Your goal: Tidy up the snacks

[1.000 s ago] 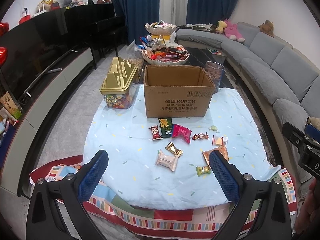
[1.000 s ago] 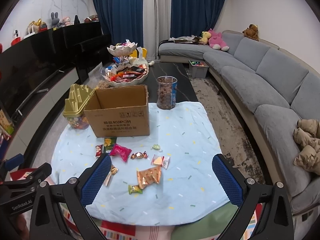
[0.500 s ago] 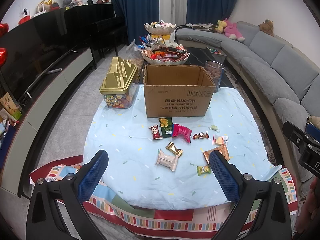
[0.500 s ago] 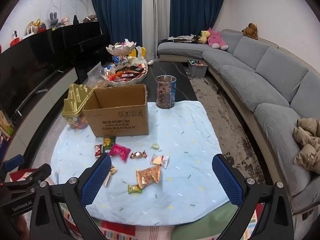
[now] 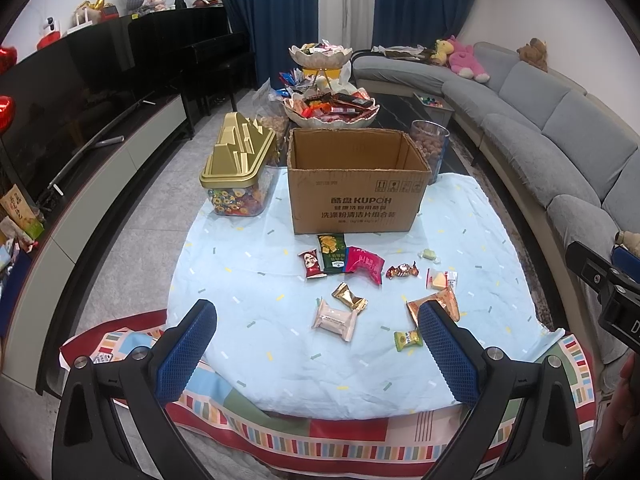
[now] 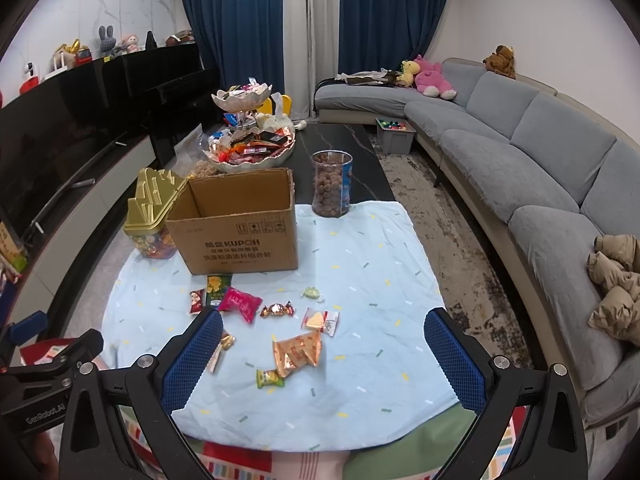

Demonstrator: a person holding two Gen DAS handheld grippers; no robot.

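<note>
Both my left gripper (image 5: 316, 330) and right gripper (image 6: 323, 338) hang spread wide, holding nothing. The snacks (image 5: 362, 266) lie scattered on the bench before the cardboard box (image 5: 356, 184): light, crinkly, probably slippery wrappers, so I'd pinch each across its flat middle.

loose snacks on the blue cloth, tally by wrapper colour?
Red or pink: 2, a small red packet and a pink pouch
Green: 3, a dark green packet, a pale green candy, a lime green candy
Gold or orange foil: 3, a gold pouch, a twisted bronze candy, an orange foil bag
White or clear: 2, a pale pink-white pack, a clear packet
Total: 10
</note>
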